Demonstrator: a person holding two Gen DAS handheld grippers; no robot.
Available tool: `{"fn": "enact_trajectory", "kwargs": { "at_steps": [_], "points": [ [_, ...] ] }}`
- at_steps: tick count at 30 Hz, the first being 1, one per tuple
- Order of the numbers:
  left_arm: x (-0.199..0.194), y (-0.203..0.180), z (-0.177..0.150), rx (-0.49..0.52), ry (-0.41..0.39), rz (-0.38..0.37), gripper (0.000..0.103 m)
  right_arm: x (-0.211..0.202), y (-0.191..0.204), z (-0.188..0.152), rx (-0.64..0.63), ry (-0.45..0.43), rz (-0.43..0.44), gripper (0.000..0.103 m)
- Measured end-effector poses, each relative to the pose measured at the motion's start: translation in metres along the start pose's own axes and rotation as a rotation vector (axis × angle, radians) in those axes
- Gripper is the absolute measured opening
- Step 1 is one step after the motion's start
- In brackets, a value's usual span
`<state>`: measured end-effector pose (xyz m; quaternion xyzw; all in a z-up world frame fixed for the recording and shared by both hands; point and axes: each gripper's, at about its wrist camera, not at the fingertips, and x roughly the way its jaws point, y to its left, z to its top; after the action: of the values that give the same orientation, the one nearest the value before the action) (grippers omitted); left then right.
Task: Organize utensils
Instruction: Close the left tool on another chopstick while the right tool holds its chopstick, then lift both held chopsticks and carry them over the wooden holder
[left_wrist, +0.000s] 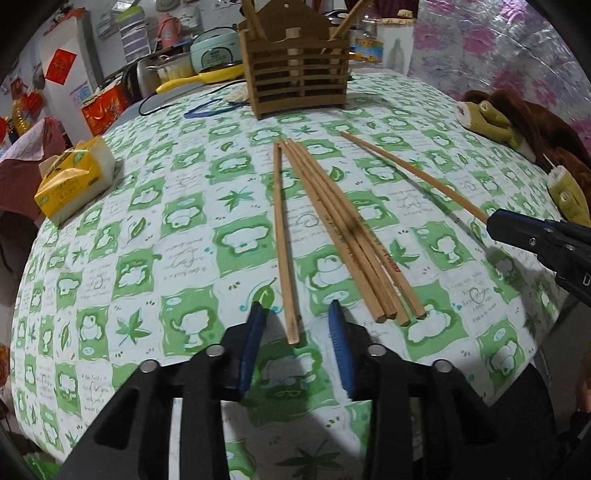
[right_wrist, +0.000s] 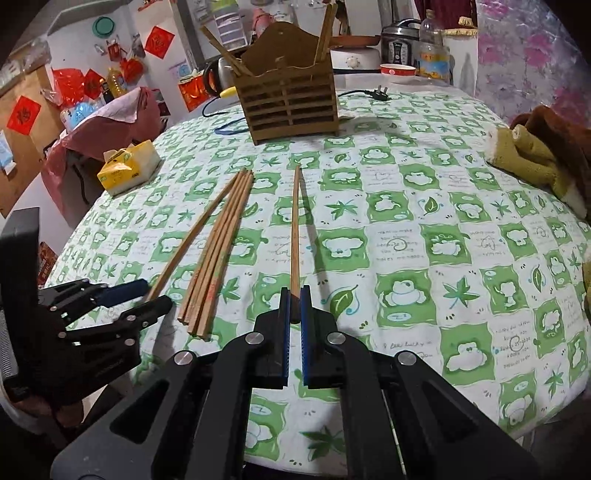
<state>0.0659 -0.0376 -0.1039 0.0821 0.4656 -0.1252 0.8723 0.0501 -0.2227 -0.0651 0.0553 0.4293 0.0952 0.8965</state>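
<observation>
- Left wrist view: our left gripper (left_wrist: 297, 314) reaches over the counter (left_wrist: 177, 236), which wears a green-and-white patterned cloth. Its blue-padded fingers (left_wrist: 255, 321) stand apart on either side of the near end of a single chopstick (left_wrist: 283, 236); we see gaps on both sides, so nothing is grasped.
- Just right of that stick lies a bundle of chopsticks (left_wrist: 347, 236), touching one another along their length, ends toward us.
- Farther right, another chopstick (left_wrist: 413, 173) runs slantwise, its near end meeting our right gripper (left_wrist: 496, 221) at the frame's edge.
- A slatted wooden holder (left_wrist: 295, 81) stands upright at the far side, with sticks already poking out of it. A yellow tissue pack (left_wrist: 74, 181) sits on the left, a plush toy (left_wrist: 517, 125) on the right.
- Right wrist view: our right gripper's fingers (right_wrist: 282, 321) are clenched on the near end of the one chopstick, which points away toward the holder; its far tip seems to hang slightly above the cloth.
- The bundle lies just left of it, and the single stick beyond that reaches the left gripper's tips.
</observation>
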Motion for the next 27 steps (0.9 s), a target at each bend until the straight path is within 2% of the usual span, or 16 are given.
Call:
{"fn": "enact_trajectory", "kwargs": {
  "at_steps": [4, 6, 10, 21, 27],
  "points": [
    [0.000, 0.002, 0.001, 0.010, 0.020, -0.015, 0.027, -0.007, 0.001, 0.002, 0.005, -0.007, 0.022, 0.006],
    [-0.001, 0.002, 0.001, 0.018, 0.032, -0.022, 0.010, -0.010, 0.000, 0.003, 0.006, -0.015, 0.023, 0.006],
    [-0.006, 0.007, 0.002, 0.002, 0.058, -0.024, 0.008, -0.018, -0.005, 0.006, 0.030, -0.022, 0.045, 0.006],
    [-0.077, 0.030, 0.034, -0.023, -0.138, 0.000, 0.007, -0.056, -0.013, 0.029, 0.042, -0.140, 0.022, 0.006],
    [-0.106, 0.035, 0.053, -0.031, -0.217, -0.005, 0.006, -0.075, -0.014, 0.047, 0.026, -0.208, 0.007, 0.006]
  ]
}}
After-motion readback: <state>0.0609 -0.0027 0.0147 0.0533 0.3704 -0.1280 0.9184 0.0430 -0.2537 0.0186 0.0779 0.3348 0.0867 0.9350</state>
